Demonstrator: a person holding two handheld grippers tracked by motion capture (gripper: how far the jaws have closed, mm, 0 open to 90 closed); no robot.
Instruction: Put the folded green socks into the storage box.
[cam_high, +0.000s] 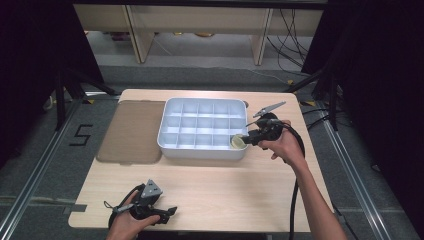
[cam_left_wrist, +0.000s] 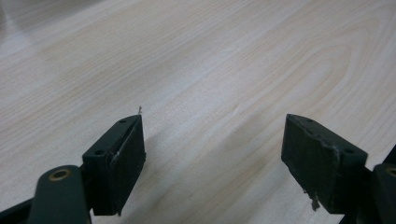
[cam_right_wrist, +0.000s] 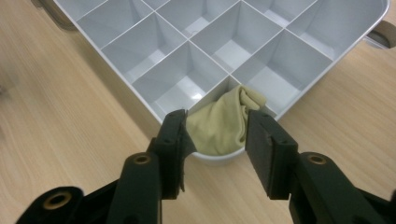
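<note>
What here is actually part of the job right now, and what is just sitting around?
In use:
- right gripper, jaws closed on the yellowish cloth
- yellowish cloth, at the corner compartment
- white divided tray

Idle:
- left gripper, jaws open above bare table
- brown lid, flat beside the tray

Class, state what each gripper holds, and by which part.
Right gripper pinches the cloth by its bunched near end; left gripper holds nothing.
</note>
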